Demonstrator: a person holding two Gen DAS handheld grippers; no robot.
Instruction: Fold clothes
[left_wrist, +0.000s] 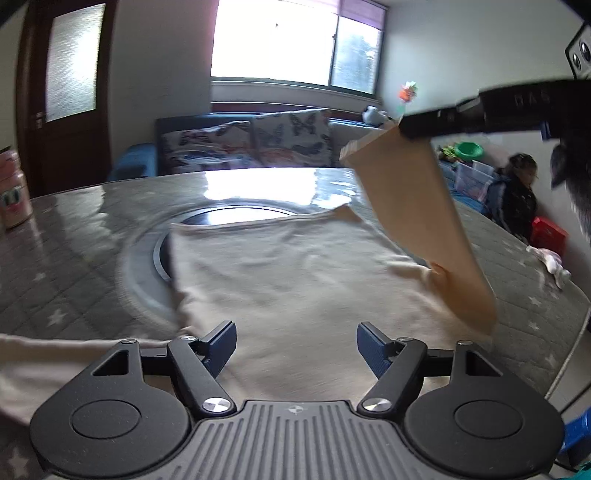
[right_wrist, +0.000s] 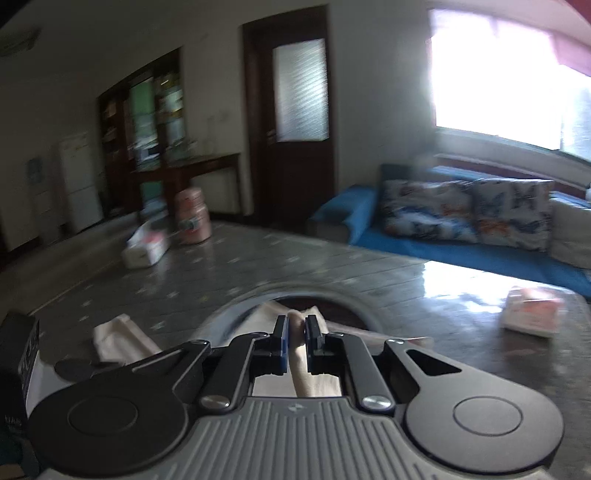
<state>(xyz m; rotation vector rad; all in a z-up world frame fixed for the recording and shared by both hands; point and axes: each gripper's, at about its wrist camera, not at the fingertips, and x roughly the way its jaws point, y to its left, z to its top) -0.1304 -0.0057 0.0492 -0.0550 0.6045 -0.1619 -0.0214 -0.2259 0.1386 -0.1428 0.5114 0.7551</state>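
A beige garment (left_wrist: 295, 277) lies spread flat on the round table (left_wrist: 74, 236), over the dark turntable ring. Its right sleeve (left_wrist: 417, 221) is lifted up and hangs taut from my right gripper (left_wrist: 406, 129), which is shut on the sleeve's end high above the table. In the right wrist view the right gripper (right_wrist: 296, 328) pinches a fold of the beige fabric (right_wrist: 301, 365) between its pads. My left gripper (left_wrist: 296, 343) hovers low over the garment's near edge, open, with nothing between its blue-padded fingers (left_wrist: 223, 341).
A pink container (left_wrist: 13, 192) stands at the table's left edge. A white packet (right_wrist: 532, 314) and a white box (right_wrist: 146, 245) also sit on the table. White cloth (left_wrist: 550, 262) lies at the right rim. A sofa (left_wrist: 251, 144) and a seated person (left_wrist: 517, 192) are beyond.
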